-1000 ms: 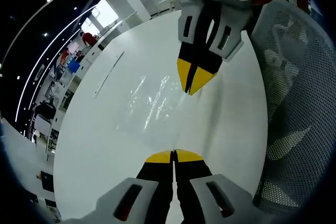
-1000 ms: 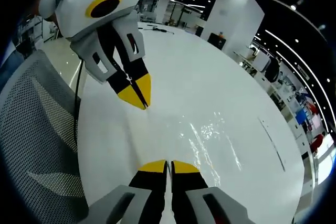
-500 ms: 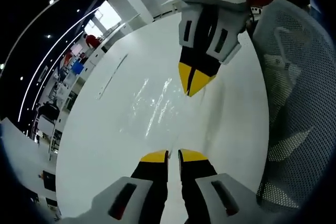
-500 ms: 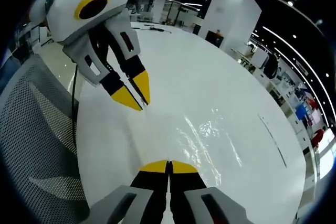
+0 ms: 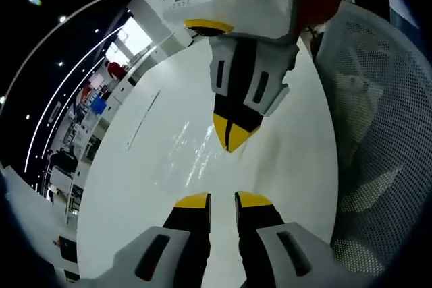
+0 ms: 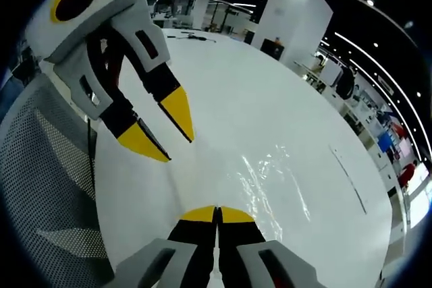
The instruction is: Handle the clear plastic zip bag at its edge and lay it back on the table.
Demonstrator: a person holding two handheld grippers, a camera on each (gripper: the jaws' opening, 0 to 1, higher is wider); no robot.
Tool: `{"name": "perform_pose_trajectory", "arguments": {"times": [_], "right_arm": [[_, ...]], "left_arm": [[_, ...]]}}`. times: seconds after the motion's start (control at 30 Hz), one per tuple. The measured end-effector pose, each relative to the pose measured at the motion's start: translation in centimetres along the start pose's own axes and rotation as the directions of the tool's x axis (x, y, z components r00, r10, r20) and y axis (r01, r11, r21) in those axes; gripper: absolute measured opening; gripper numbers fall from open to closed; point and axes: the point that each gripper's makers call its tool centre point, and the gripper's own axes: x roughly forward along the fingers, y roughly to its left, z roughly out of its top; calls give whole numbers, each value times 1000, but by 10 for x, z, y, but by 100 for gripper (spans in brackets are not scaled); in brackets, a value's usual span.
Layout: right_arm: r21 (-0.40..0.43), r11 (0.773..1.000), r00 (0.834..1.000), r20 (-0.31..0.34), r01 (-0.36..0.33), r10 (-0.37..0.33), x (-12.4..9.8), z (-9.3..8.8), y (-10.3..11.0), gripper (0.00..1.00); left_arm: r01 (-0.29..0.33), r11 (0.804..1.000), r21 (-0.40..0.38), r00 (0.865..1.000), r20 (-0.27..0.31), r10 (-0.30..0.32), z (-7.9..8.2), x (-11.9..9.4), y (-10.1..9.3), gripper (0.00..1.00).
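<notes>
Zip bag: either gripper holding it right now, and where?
Left gripper open, holding nothing. Right gripper shut at the zip bag's near edge; actual pinch cannot be told.

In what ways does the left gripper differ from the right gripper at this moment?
The left gripper has its jaws spread apart and holds nothing; the right gripper has its jaws pressed together at the near edge of the clear zip bag. Both have yellow tips and hover over the white table.
</notes>
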Motion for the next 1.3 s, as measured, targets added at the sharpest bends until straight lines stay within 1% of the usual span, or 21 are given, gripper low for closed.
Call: {"name": "perform_pose_trajectory", "arguments": {"times": [0.07,0.2,0.4,0.47,0.6,0.7,0.87,1.0,1.17,1.3], "right_arm": [[-4,1000,1000,0,2,-2,0,0,-1,0],[4,1000,1000,2,3,-3,-1,0,-2,0],[0,1000,1000,3,-9,9,-2,0,-2,0],[-9,1000,1000,2,-10,10,-3,1,0,0],[-19,1000,1000,-3,-16,16,-2,2,1,0],[-20,1000,1000,2,-18,18,-1,4,2,0],[-16,1000,1000,10,-16,16,-4,9,0,0],[-6,1000,1000,18,-6,7,-6,11,-5,0],[13,1000,1000,24,8,-9,-7,11,-11,0],[17,1000,1000,25,15,-15,-8,11,-11,0]], "left_arm": [[9,1000,3,1000,6,-9,5,3,-1,12],[20,1000,5,1000,14,-20,9,9,-3,11],[47,999,22,999,1,-47,9,17,-12,11],[49,998,35,999,-6,-48,8,20,-13,12],[46,998,43,999,1,-46,11,20,-13,13],[49,996,72,999,-14,-48,8,25,-12,12],[50,996,68,999,-20,-49,10,29,-9,9],[46,996,71,999,-21,-44,10,32,-9,4],[49,996,72,999,-17,-48,11,35,-10,0],[54,996,75,998,-20,-53,12,36,-12,0]]}}
